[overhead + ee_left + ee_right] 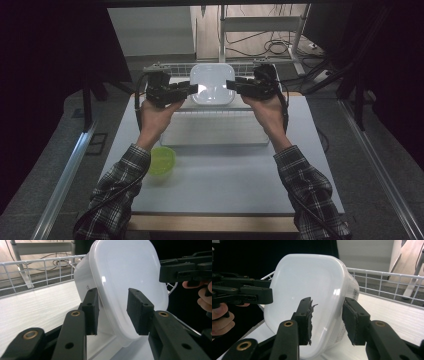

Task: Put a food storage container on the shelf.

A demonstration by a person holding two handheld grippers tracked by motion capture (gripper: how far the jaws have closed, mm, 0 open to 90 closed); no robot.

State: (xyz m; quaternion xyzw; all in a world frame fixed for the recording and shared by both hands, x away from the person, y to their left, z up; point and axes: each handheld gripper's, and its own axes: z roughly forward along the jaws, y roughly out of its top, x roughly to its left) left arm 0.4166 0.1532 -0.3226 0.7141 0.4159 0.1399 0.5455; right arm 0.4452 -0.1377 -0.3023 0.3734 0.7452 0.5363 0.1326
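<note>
Your pale grey table [225,175], a white wire tray [215,131] at its far half, a green bowl [161,160] near your left sleeve.

Container's [130,277] base perhaps behind jaws

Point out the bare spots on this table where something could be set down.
The near half of the table is bare, from the shallow white tray to the front edge, right of the green bowl. The far edge is crowded: white container, wire rack, left gripper and right gripper.
</note>
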